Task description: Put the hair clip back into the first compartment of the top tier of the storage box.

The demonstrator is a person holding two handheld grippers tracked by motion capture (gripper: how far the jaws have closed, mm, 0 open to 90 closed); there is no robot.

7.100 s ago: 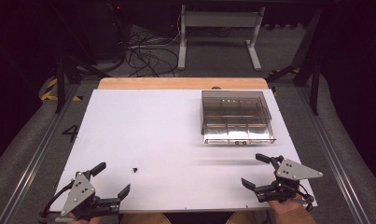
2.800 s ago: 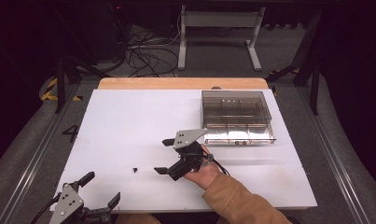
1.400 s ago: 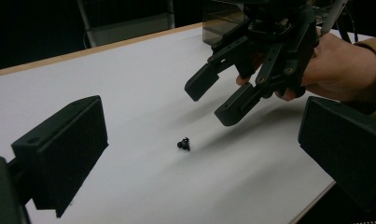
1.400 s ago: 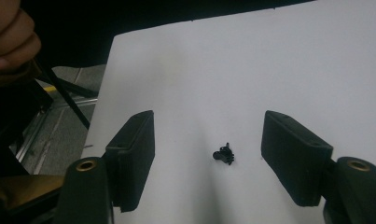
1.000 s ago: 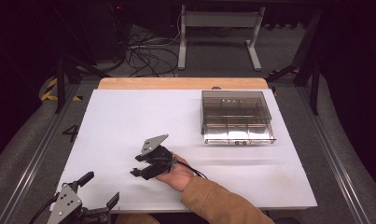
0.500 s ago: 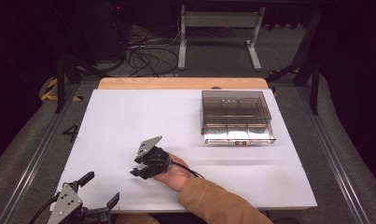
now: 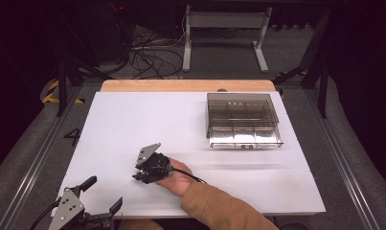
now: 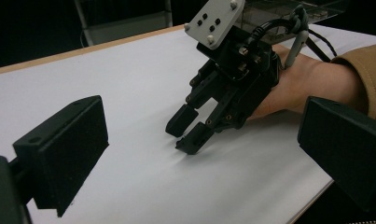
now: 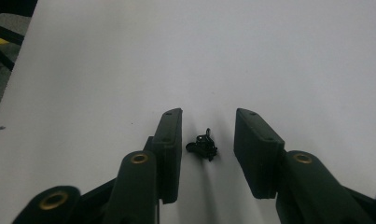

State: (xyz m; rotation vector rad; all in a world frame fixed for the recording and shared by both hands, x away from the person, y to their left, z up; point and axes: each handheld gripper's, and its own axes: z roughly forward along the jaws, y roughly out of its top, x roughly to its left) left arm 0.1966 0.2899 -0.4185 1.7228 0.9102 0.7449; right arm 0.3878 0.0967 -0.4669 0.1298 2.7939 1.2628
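A tiny black part (image 9: 202,145) lies on the white table, between the two jaws of my right gripper (image 9: 207,128), which stands open around it without touching it. From above, that right gripper (image 7: 139,176) is lowered to the table left of centre, its jaws pointing left and down, held by a hand in a tan sleeve. The left gripper view shows it too, as the right gripper (image 8: 188,130) with its tips at the surface. My left gripper (image 7: 104,195) rests open at the front left corner, nothing between its jaws.
A clear plastic compartment box (image 7: 242,120) stands at the back right of the white table (image 7: 133,120). A wooden strip (image 7: 186,85) runs along the far edge. Cables and a metal stand lie on the floor beyond.
The right gripper came from the front right across the table to left of centre, then dropped onto the small black part. The left gripper stays at the front left corner.
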